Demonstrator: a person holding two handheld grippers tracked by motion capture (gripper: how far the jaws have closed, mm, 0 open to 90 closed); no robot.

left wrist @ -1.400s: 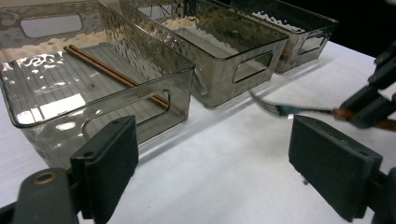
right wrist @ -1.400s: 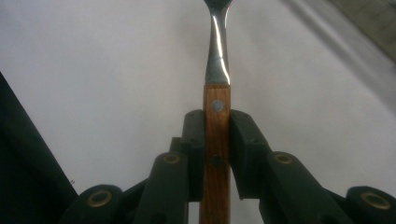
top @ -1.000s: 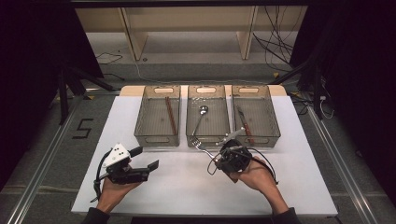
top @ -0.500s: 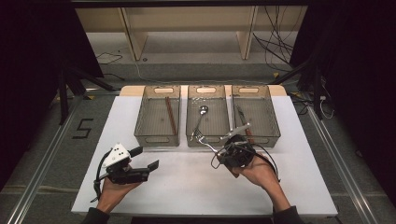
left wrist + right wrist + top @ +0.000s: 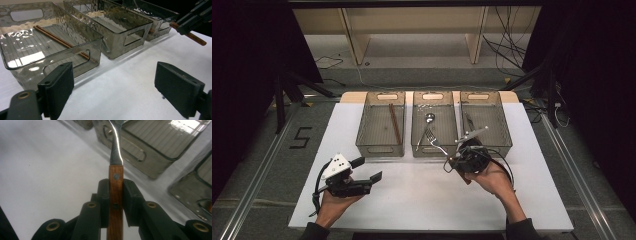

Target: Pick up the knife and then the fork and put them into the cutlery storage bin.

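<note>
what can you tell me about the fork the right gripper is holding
The fork has a brown wooden handle with two metal rivets and a shiny steel neck. The right gripper is shut on the handle, its black pads pressing both sides. In the high view the fork is lifted clear of the table, tines pointing left over the near end of the middle bin, touching nothing else visible.

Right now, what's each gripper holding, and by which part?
Right gripper is shut on a fork, clamped on its wooden handle. Left gripper is open, holding nothing.
</note>
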